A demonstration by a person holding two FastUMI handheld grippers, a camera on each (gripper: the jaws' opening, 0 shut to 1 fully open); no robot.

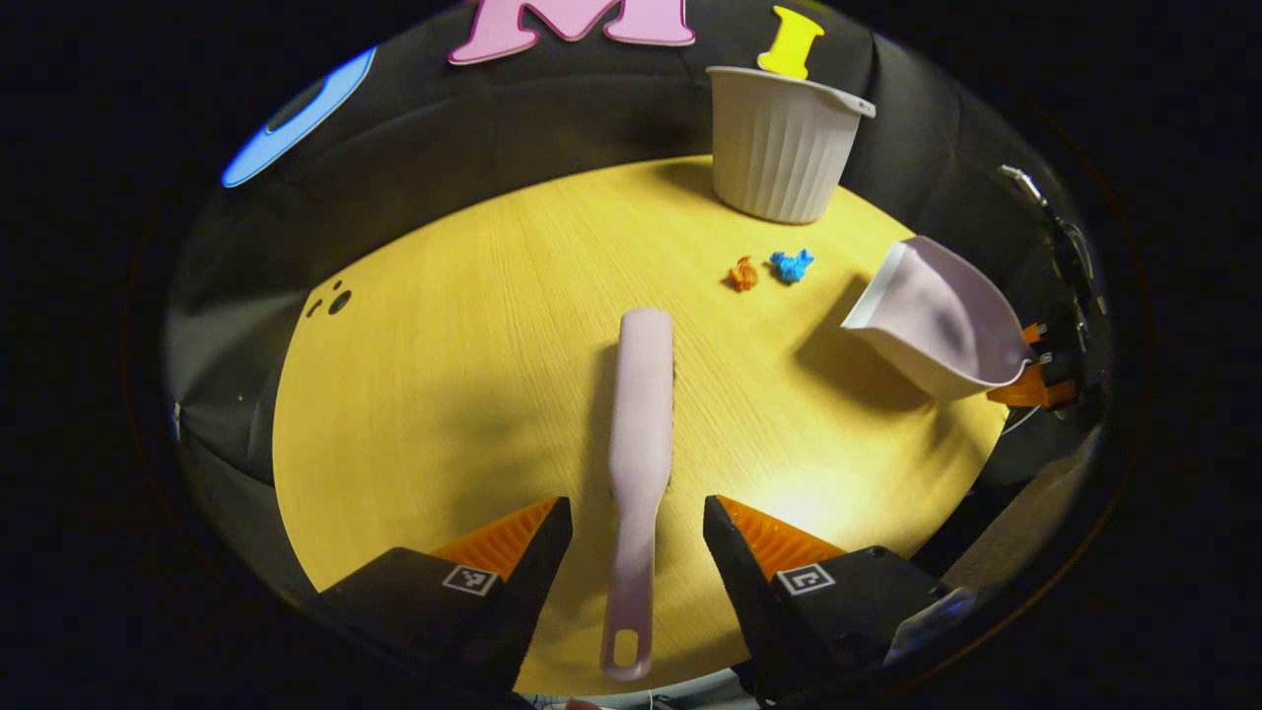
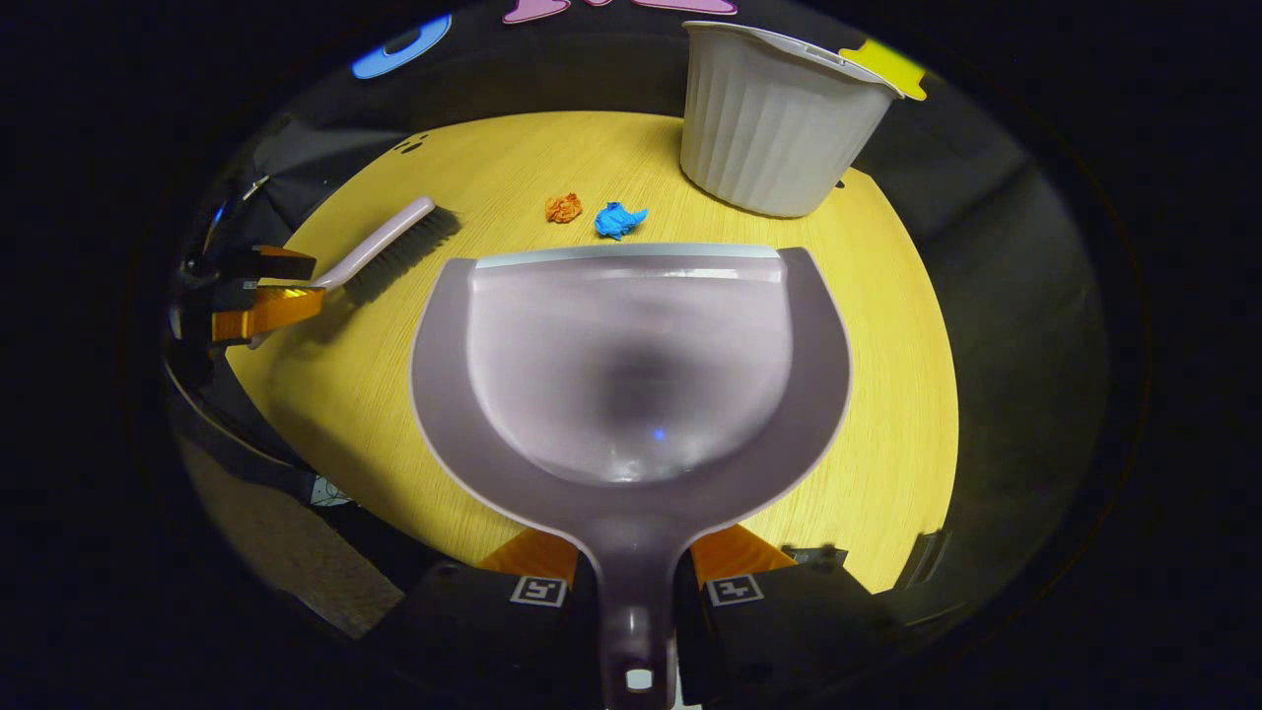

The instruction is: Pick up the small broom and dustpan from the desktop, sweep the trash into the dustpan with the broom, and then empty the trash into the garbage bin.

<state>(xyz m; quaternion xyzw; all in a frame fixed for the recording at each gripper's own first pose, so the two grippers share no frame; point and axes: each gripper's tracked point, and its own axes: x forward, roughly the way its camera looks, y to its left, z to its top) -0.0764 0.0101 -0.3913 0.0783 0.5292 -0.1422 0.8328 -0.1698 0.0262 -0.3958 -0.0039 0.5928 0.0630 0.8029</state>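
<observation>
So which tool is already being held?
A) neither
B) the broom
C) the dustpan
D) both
C: in the right gripper view the right gripper is closed on the dustpan handle, while in the left gripper view the left gripper is open, its fingers either side of the broom handle lying on the table.

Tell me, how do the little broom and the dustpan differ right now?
The broom lies flat on the table, while the dustpan is held up off it. The left gripper sits open either side of the broom's handle; the right gripper is shut on the dustpan's handle. The broom is long and slim, the dustpan wide and scooped. Both are the same pale lilac plastic.
</observation>
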